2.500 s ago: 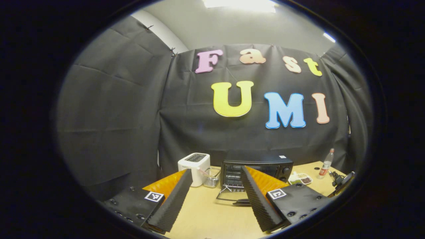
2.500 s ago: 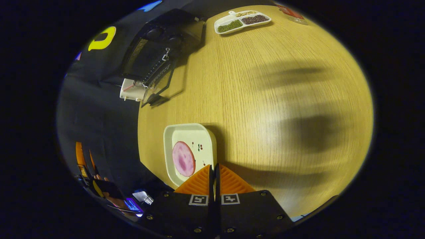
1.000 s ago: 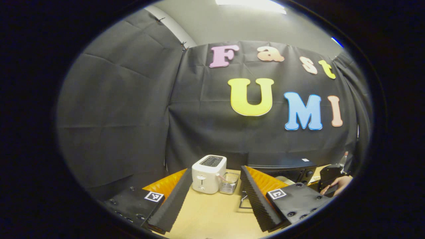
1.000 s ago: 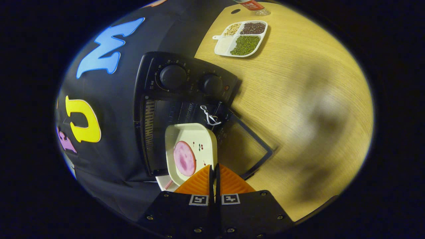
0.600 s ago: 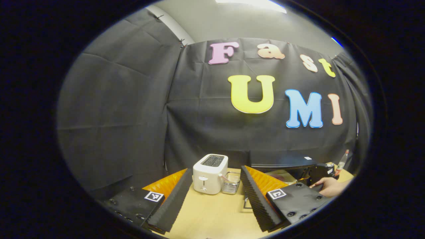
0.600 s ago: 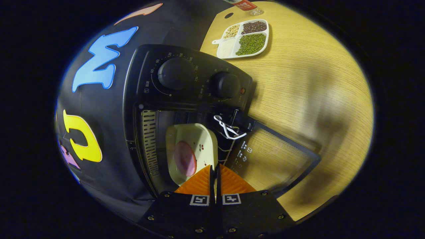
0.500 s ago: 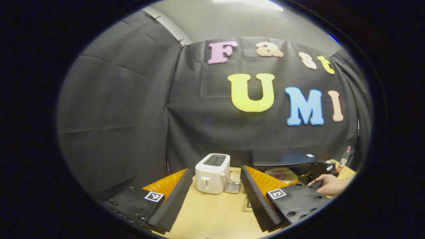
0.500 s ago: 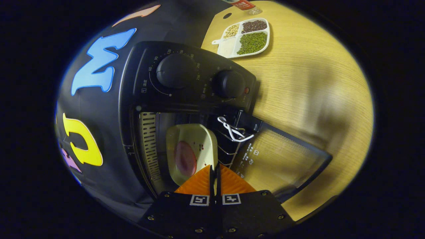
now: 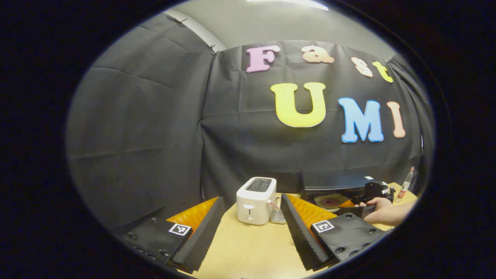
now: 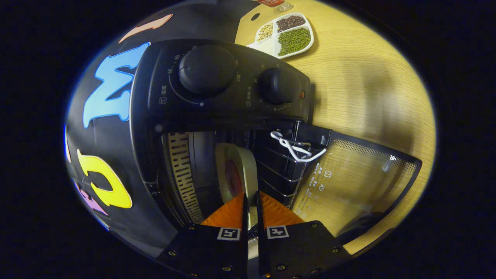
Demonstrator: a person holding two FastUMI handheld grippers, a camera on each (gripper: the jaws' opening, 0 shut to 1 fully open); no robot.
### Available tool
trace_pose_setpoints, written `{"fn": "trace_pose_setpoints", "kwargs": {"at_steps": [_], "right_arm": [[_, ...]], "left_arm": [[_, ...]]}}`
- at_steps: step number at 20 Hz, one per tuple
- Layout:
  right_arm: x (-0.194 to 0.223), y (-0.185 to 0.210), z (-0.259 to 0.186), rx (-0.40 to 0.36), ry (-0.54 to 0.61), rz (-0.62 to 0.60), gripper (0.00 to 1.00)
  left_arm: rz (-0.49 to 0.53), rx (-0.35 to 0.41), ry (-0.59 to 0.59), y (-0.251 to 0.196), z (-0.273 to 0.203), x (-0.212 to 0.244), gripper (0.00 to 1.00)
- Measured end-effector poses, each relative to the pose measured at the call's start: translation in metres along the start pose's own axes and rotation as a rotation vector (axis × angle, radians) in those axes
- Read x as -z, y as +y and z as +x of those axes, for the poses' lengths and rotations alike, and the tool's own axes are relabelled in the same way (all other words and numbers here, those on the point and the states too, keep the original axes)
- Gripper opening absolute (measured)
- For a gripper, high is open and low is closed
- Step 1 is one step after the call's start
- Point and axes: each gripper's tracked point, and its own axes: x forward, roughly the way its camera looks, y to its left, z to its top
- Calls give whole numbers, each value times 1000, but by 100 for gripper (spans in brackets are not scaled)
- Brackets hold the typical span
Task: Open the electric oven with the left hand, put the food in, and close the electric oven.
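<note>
Two fingers point(image 10: 232, 213) pinching one plate point(image 10: 248, 174), one oven point(image 10: 217, 100)

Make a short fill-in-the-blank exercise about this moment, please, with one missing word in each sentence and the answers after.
1. The right tool grips the rim of a plate that carries a round slice of ____.
2. The door of the oven is ____.
3. In the left gripper view, the left tool is open and holds ____.
4. The white appliance on the table in front of the left tool is a ____.

Answers: ham; open; nothing; toaster
</note>
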Motion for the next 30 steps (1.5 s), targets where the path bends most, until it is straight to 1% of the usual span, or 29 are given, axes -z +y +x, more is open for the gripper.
{"fn": "trace_pose_setpoints", "kwargs": {"at_steps": [2, 3, 4, 5, 6, 7, 9, 10, 13, 14, 15, 17, 19, 20, 21, 22, 23, 25, 26, 30], "right_arm": [[0, 5, -12, -31, 20, -30, 17], [2, 8, -17, -51, 32, -46, 26], [4, 11, -22, -66, 46, -64, 44], [5, 12, -27, -75, 59, -83, 63], [6, 12, -32, -81, 80, -97, 98], [6, 12, -39, -91, 95, -115, 98], [5, 9, -56, -89, 111, -185, 98], [3, 9, -65, -94, 116, -232, 98], [-3, 11, -99, -128, 131, -364, 98], [-6, 14, -110, -146, 132, -402, 98], [-11, 16, -123, -164, 122, -446, 98], [-25, 20, -148, -198, 90, -554, 98], [-37, 19, -172, -212, 62, -666, 98], [-42, 14, -186, -213, 49, -716, 98], [-49, 14, -197, -219, 30, -763, 98], [-57, 13, -208, -221, 10, -809, 98], [-63, 11, -218, -220, -11, -853, 98], [-75, 7, -237, -211, -40, -938, 98], [-81, 4, -243, -197, -63, -981, 98], [-101, -3, -270, -159, -162, -1126, 98]], "left_arm": [[-1, 14, -2, -7, 0, -1, 100], [-5, 24, -4, -12, -1, -3, 100], [-7, 34, -5, -18, -2, -2, 100], [-7, 45, -5, -24, -3, -2, 98], [-7, 58, -6, -31, -5, -1, 100], [-8, 71, -9, -37, -7, -1, 98], [-9, 95, -4, -52, -9, 2, 98], [-14, 108, 3, -60, -11, 6, 100], [-29, 157, 27, -82, -17, 17, 100], [-30, 174, 46, -90, -20, 24, 98], [-34, 192, 62, -98, -22, 30, 100], [-47, 229, 92, -114, -25, 43, 100], [-49, 257, 131, -128, -28, 59, 100], [-49, 277, 157, -138, -31, 69, 98], [-53, 296, 175, -147, -32, 77, 98], [-53, 314, 195, -155, -34, 84, 100], [-52, 328, 215, -163, -33, 91, 98], [-41, 359, 254, -180, -33, 109, 100], [-34, 376, 277, -190, -33, 119, 98], [-25, 439, 369, -224, -34, 154, 100]]}}
